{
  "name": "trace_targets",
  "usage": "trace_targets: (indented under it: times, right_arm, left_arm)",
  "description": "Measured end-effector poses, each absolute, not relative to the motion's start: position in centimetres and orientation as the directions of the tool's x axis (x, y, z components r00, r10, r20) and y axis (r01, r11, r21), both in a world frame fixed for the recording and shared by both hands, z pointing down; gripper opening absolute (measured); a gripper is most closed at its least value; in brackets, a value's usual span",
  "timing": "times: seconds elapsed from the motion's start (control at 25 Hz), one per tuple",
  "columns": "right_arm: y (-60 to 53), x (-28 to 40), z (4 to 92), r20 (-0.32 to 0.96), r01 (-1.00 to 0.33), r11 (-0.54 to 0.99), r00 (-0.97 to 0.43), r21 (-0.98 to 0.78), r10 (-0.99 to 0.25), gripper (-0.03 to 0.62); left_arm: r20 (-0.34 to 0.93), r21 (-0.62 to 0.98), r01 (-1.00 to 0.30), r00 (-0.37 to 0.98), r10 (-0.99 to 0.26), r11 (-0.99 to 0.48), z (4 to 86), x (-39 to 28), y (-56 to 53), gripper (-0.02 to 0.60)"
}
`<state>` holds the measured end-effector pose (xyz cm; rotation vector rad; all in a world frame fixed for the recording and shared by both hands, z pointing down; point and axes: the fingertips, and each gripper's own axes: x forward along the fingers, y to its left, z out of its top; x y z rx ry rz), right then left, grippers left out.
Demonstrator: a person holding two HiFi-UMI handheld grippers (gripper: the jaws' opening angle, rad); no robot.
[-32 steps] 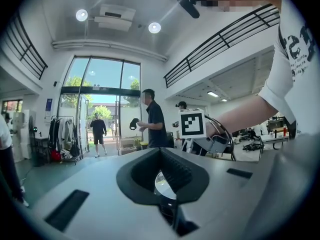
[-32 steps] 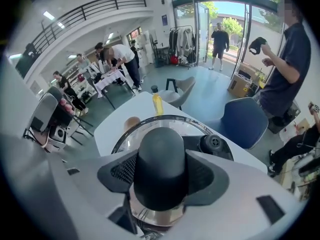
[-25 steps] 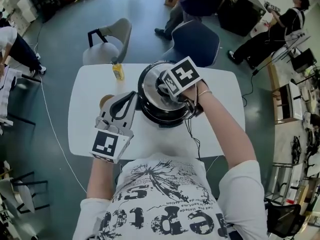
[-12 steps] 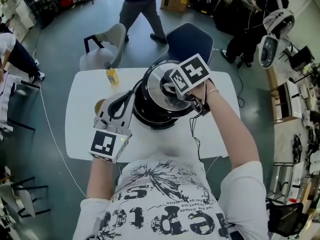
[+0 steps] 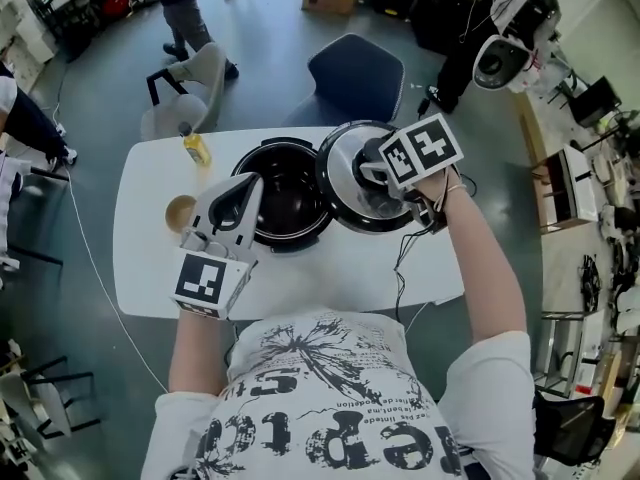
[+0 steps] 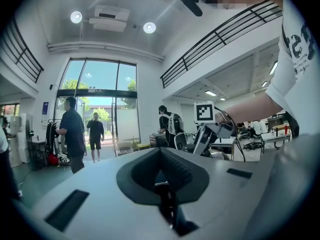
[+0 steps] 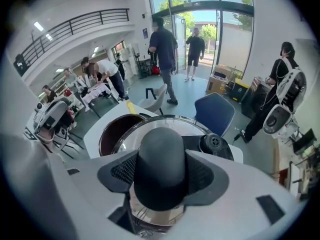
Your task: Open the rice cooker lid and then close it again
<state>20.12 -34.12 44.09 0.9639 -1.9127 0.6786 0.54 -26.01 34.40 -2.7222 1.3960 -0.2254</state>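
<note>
On the white table stands the black rice cooker with its dark inner pot uncovered. My right gripper is shut on the black knob of the round metal-rimmed lid, which hangs just right of the cooker, overlapping its right rim. In the right gripper view the lid fills the space under the jaws and the open pot shows to the left. My left gripper lies at the cooker's left rim, jaws together with nothing between them; in its own view, the left gripper points level across the room.
A yellow bottle and a small brown bowl sit at the table's left end. The black cable trails off the front edge. A blue chair and a grey chair stand behind the table. People move about beyond.
My right gripper has lifted the lid off the cooker and carried it to the right, uncovering the pot. My left gripper has shifted a little along the cooker's left side.
</note>
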Motion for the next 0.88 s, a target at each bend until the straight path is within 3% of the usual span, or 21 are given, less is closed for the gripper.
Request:
trace_targets:
  times: [0.36,0.88]
  right_arm:
    - [-33.5,26.3,46.1,0.882,-0.859,0.502,-0.307,-0.096,-0.357,0.291]
    - [-32.7,24.9,44.4,0.864,-0.833,0.546,-0.339,-0.092,-0.372,0.293]
  left_arm:
    - [0.11,-0.128,-0.846,0.507,-0.855,-0.518,35.7,-0.2,-25.5,0.012]
    - [0.091,-0.143,-0.866,0.471,-0.877,-0.48,34.6,-0.7,-23.2,0.012]
